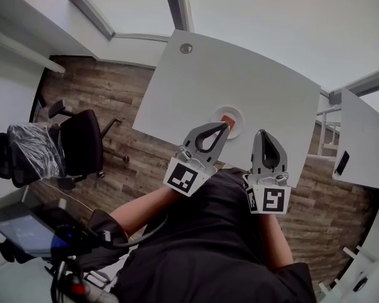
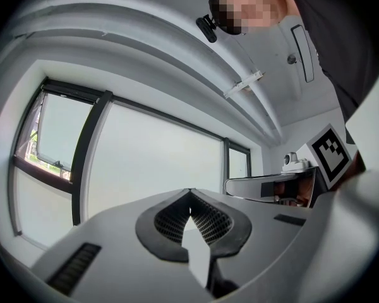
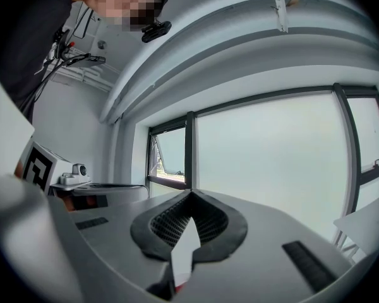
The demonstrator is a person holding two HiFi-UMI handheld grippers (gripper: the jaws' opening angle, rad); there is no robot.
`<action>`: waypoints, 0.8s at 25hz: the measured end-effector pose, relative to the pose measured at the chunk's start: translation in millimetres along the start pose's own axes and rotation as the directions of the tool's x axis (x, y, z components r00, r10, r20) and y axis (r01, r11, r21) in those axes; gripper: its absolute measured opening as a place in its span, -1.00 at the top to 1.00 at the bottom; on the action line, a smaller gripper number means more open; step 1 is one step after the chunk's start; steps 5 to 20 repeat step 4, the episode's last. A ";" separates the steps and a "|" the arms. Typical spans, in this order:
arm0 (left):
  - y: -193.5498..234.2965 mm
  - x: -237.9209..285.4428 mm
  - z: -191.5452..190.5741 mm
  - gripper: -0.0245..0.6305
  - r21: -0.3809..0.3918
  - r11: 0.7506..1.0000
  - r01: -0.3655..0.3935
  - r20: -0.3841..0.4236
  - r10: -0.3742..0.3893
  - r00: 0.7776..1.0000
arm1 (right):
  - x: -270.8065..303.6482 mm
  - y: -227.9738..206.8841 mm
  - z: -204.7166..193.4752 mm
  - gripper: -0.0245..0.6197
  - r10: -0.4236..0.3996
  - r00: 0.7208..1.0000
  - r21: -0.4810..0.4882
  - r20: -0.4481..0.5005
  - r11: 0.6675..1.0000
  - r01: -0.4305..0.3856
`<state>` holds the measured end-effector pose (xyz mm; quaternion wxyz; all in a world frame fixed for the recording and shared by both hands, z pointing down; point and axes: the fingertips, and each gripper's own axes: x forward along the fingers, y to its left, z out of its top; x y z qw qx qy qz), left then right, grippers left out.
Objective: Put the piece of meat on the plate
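Note:
In the head view a small red piece of meat lies on a round white plate on the white table. My left gripper is shut and empty, its tip at the plate's near edge just beside the meat. My right gripper is shut and empty too, to the right of the plate. In the left gripper view the gripper points level at the windows with its jaws together. The right gripper view shows that gripper the same way. Neither gripper view shows the plate or the meat.
A black office chair stands on the wooden floor to the table's left. A second white table with a dark flat object is at the right. A screen and cables sit at the lower left.

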<state>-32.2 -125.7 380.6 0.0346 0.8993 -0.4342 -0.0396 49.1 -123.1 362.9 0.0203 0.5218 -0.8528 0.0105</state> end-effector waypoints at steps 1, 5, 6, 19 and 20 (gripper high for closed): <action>-2.6 2.3 0.6 0.91 -0.002 1.000 0.000 0.000 0.000 1.000 | -1.5 -2.7 0.7 0.90 0.002 1.000 0.002 0.000 1.000 -0.002; -6.0 10.1 4.7 0.91 -0.007 1.000 -0.002 -0.004 0.002 1.000 | -2.3 -9.7 4.9 0.90 0.009 1.000 0.008 -0.001 1.000 -0.009; -6.0 10.1 4.7 0.91 -0.007 1.000 -0.002 -0.004 0.002 1.000 | -2.3 -9.7 4.9 0.90 0.009 1.000 0.008 -0.001 1.000 -0.009; -6.0 10.1 4.7 0.91 -0.007 1.000 -0.002 -0.004 0.002 1.000 | -2.3 -9.7 4.9 0.90 0.009 1.000 0.008 -0.001 1.000 -0.009; -6.0 10.1 4.7 0.91 -0.007 1.000 -0.002 -0.004 0.002 1.000 | -2.3 -9.7 4.9 0.90 0.009 1.000 0.008 -0.001 1.000 -0.009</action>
